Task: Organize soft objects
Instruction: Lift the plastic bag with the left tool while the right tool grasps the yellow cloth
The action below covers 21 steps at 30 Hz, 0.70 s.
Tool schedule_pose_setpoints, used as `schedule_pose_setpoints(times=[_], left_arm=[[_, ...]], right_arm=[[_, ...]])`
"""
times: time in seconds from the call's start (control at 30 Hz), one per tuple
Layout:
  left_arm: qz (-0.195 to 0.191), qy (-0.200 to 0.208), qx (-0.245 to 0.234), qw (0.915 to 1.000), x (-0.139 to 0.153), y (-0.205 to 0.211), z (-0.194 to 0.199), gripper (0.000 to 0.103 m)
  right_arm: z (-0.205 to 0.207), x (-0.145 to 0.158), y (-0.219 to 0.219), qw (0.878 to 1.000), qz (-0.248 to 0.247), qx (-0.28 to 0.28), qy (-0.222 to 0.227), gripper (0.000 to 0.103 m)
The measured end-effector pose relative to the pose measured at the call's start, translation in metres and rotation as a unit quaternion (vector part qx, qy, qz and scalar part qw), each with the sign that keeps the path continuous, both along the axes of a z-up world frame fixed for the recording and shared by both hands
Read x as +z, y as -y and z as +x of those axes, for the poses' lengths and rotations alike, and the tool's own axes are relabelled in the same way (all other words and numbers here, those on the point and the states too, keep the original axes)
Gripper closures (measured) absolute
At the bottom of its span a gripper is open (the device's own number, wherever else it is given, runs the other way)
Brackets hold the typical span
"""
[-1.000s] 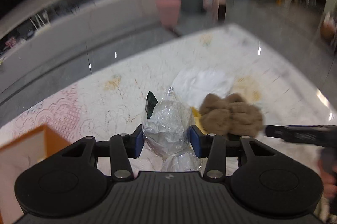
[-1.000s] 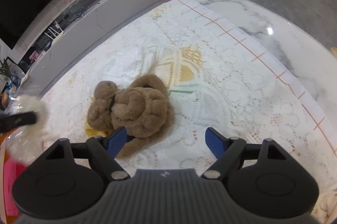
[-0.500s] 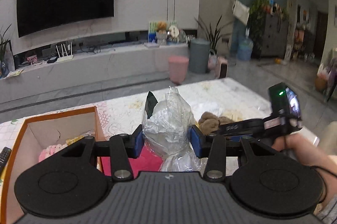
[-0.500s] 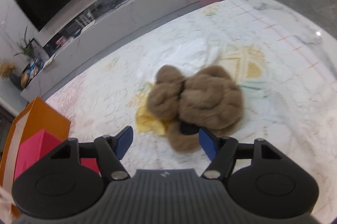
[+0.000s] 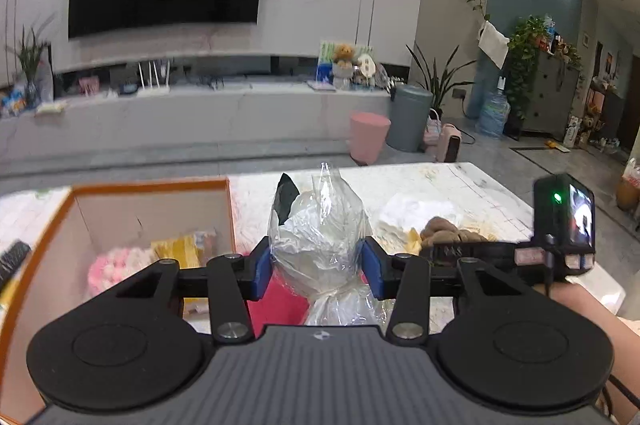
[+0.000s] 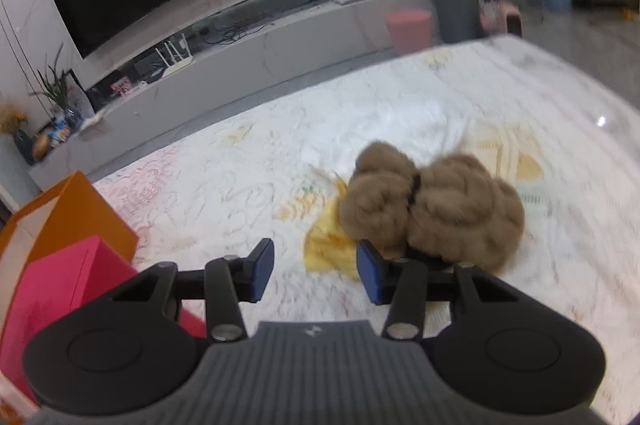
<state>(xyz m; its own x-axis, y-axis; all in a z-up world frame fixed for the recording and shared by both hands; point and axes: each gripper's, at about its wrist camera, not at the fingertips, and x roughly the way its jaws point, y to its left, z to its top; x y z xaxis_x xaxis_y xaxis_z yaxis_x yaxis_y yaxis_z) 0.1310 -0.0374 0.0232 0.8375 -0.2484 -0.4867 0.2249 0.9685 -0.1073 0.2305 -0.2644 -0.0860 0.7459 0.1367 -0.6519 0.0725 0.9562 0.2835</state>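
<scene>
My left gripper [image 5: 317, 266] is shut on a clear plastic bag [image 5: 318, 245] with a white soft item inside, held above the table just right of the orange box [image 5: 150, 185]. The box holds a pink fluffy item [image 5: 116, 265] and a yellow packet [image 5: 180, 249]. My right gripper [image 6: 315, 271] is open and empty, low over the table; it also shows in the left wrist view [image 5: 500, 253]. A brown plush toy [image 6: 432, 209] lies on a yellow cloth [image 6: 326, 245] just ahead and right of it, near its right finger.
A lace tablecloth [image 6: 240, 193] covers the table. A white cloth [image 5: 416, 213] lies beyond the plush. A pink box [image 6: 52, 289] sits beside the orange box [image 6: 68, 209]. A TV wall, low cabinet and bins stand behind.
My left gripper has lifted the bag and tilted up toward the orange box. My right gripper has narrowed its opening and shifted left, so the plush now sits to its right.
</scene>
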Motion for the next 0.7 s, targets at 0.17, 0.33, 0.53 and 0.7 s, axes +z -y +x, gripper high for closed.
schedule_pose_setpoints(times=[0.17,0.33,0.53,0.7], left_arm=[[-0.027,-0.021,0.007,0.9994,-0.007,-0.019,0.005,0.049],[-0.045,-0.031,0.004,0.9985,-0.008,-0.029,0.006,0.049],[-0.059,-0.027,-0.003,0.9979,-0.011,-0.033,0.006,0.049],[-0.058,-0.025,-0.009,0.9980,-0.012,-0.030,0.005,0.049]], right_arm=[[0.021,0.005,-0.022,0.999,-0.051,-0.001,-0.016,0.063],[0.039,-0.010,-0.033,0.995,-0.076,-0.019,-0.059,0.067],[0.054,-0.028,-0.031,0.989,-0.090,-0.070,-0.089,0.069],[0.061,-0.035,-0.028,0.990,-0.064,-0.102,-0.074,0.068]])
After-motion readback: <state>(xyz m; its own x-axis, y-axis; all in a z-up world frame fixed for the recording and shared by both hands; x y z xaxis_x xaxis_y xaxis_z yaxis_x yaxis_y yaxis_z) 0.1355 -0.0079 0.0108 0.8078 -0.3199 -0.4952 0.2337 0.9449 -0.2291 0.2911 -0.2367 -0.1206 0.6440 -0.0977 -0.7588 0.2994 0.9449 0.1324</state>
